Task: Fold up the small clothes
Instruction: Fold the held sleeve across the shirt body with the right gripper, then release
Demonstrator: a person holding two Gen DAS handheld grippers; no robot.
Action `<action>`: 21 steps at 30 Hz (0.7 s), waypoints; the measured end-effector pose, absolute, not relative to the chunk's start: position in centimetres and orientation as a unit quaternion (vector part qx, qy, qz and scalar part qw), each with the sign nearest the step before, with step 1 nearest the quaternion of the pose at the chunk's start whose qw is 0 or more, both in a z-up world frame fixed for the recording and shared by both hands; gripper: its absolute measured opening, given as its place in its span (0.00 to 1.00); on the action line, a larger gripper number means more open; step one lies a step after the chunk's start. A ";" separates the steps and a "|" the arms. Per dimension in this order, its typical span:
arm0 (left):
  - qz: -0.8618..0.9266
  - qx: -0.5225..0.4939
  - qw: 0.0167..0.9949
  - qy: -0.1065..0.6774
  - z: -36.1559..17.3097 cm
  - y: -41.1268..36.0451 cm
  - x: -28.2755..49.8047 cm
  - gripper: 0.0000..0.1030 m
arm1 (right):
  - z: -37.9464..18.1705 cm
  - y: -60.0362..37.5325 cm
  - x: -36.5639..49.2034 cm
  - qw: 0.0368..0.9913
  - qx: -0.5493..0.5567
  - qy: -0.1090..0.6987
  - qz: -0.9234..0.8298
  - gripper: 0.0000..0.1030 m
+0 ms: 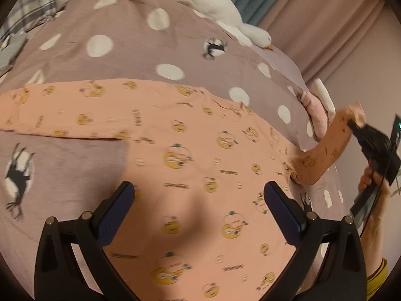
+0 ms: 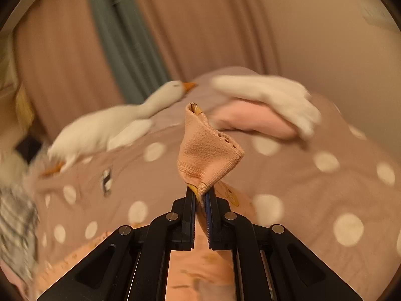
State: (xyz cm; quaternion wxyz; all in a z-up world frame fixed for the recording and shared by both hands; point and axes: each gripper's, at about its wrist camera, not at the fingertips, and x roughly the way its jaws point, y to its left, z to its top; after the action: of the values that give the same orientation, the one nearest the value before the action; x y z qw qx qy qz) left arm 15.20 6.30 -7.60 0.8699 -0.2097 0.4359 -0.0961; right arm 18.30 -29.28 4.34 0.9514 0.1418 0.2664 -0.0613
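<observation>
Right tongs (image 2: 201, 195) clamped on sleeve (image 2: 208, 150), apparently its cuff.

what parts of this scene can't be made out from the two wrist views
- Left wrist view: the peach garment runs off the bottom edge, and the left gripper and its shadow cover part of it.
- Left wrist view: the right gripper, shut on the sleeve, is motion-blurred at the right rim.
- Right wrist view: the sleeve's cuff hides the bedspread behind it.
- Right wrist view: the goose toy is blurred.
</observation>
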 end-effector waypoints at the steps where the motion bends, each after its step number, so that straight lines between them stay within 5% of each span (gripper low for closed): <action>1: -0.091 -0.215 0.870 0.435 -7.7 7.2 14.9 1.00 | 4.3 -27.0 18.8 0.954 0.116 0.271 -0.057 0.07; 11: -0.037 -0.252 0.864 0.435 -9.5 14.6 13.5 1.00 | -2.9 -6.3 20.5 0.941 -0.136 0.310 -0.001 0.07; 21: -0.007 -0.279 0.851 0.446 -11.4 17.8 13.0 1.00 | -10.2 1.0 20.9 0.890 -0.233 0.386 0.061 0.08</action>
State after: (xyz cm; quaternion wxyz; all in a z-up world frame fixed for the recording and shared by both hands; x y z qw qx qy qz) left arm 13.04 17.80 -11.39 0.8508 -0.2785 0.4456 -0.0070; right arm 20.87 1.00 -10.20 0.8903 -0.2334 0.3862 0.0611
